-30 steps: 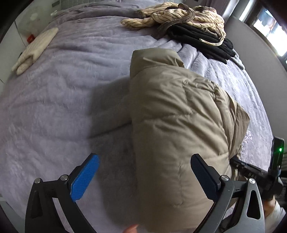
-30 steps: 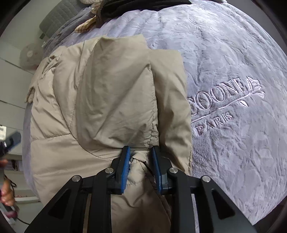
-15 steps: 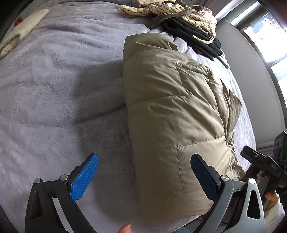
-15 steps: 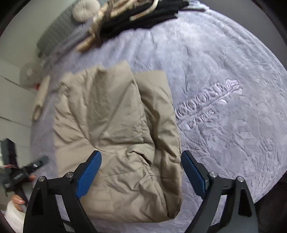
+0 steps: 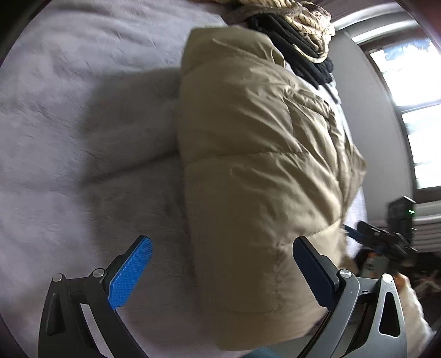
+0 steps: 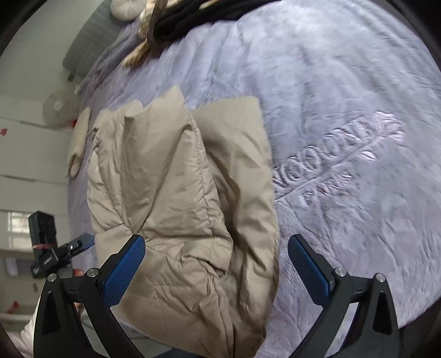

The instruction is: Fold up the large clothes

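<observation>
A beige puffer jacket [image 5: 256,170] lies folded lengthwise on a lilac plush bedspread [image 5: 69,137], its hem at the near bed edge. It also shows in the right wrist view [image 6: 176,198], with a sleeve folded across its top. My left gripper [image 5: 220,272] is open and empty, just above the jacket's near left edge. My right gripper [image 6: 216,268] is open and empty above the jacket's near end. The right gripper shows at the right of the left wrist view [image 5: 386,239], and the left gripper shows at the left of the right wrist view [image 6: 60,250].
A pile of black and striped beige clothes [image 5: 292,35] lies at the far end of the bed, also in the right wrist view [image 6: 176,24]. A cream folded item [image 6: 78,143] lies at the bed's left side. A window [image 5: 413,91] is at the right.
My right gripper has let go of the jacket's sleeve, opened, and pulled back. My left gripper stayed open and moved nearer the jacket's near end.
</observation>
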